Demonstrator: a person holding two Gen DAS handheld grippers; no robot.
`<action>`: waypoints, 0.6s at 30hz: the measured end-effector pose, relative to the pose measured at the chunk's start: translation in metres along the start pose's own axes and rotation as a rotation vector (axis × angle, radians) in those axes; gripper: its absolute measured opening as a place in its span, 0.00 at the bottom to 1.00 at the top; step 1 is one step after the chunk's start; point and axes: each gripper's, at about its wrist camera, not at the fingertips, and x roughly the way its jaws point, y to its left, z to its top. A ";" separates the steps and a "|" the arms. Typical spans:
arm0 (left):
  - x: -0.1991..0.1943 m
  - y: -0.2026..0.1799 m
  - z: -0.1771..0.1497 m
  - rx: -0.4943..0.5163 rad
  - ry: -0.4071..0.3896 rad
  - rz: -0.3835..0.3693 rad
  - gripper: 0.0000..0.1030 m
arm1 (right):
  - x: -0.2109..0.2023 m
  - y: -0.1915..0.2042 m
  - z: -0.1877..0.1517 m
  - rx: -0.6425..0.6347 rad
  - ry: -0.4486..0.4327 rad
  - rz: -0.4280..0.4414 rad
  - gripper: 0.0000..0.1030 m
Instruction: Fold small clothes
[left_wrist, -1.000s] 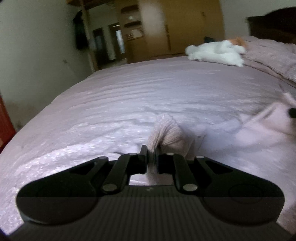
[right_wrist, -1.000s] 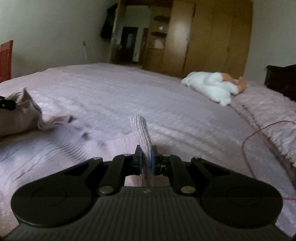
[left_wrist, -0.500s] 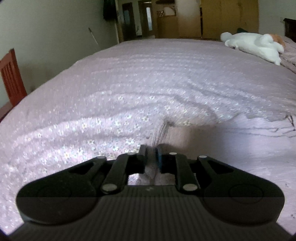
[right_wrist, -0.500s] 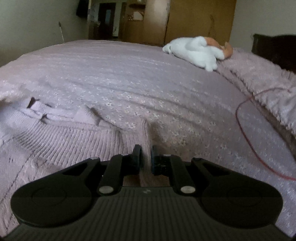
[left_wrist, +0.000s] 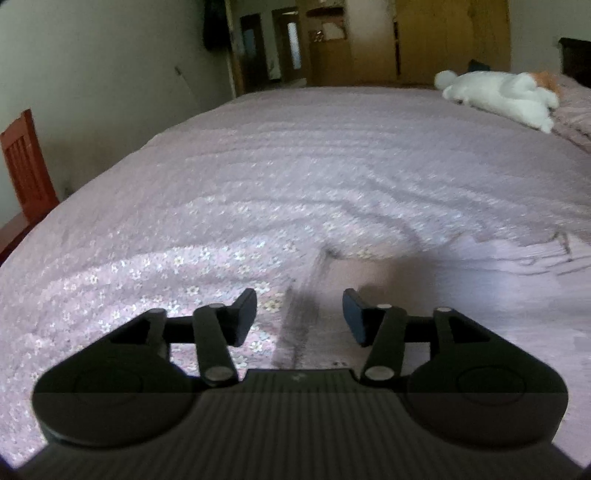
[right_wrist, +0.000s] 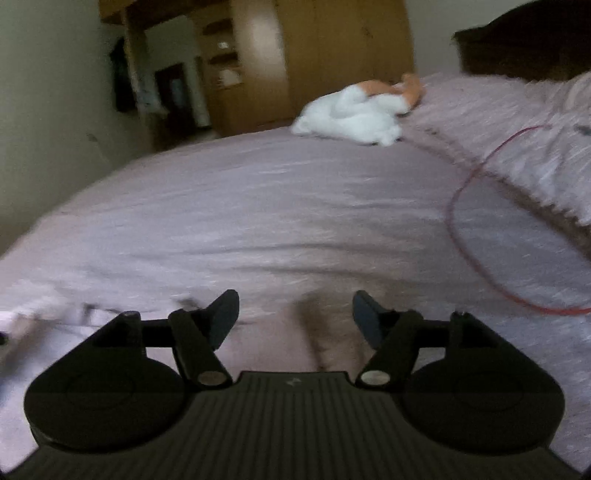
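Left wrist view. The jaws of the left gripper (left_wrist: 299, 315) stand spread wide and hold nothing. The knit garment (left_wrist: 424, 295), pale lilac and hard to tell from the bedspread, lies flat on the bed (left_wrist: 295, 155) directly under and ahead of the jaws. Its ribbed edge runs forward between them, and the bulk of the cloth spreads away to the right of that edge. The garment's far border shows as a ragged line right of the gripper, on the side towards the white soft toy (left_wrist: 498, 92). To the left of the ribbed edge only flowered bedspread shows.

Right wrist view. The jaws of the right gripper (right_wrist: 295, 319) are likewise parted and empty. This picture is blurred. A fold or hump of the garment (right_wrist: 325, 332) lies between the jaws and just ahead, and the cloth extends to the left of it, away from the red cable (right_wrist: 458, 206).

Judgement. Each gripper sits at one end of the garment, so its long axis appears to run from one to the other. Neither is plainly nearer; the next fold likely starts from these two edges.
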 end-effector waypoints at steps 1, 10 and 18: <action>-0.003 -0.001 0.000 0.000 -0.002 -0.012 0.56 | 0.001 0.001 0.000 0.008 0.021 0.042 0.73; 0.019 0.004 -0.016 -0.022 0.066 0.005 0.58 | 0.036 0.016 -0.025 -0.030 0.216 0.096 0.74; 0.020 0.013 -0.017 -0.048 0.088 0.004 0.65 | 0.041 0.032 -0.042 -0.159 0.185 0.058 0.85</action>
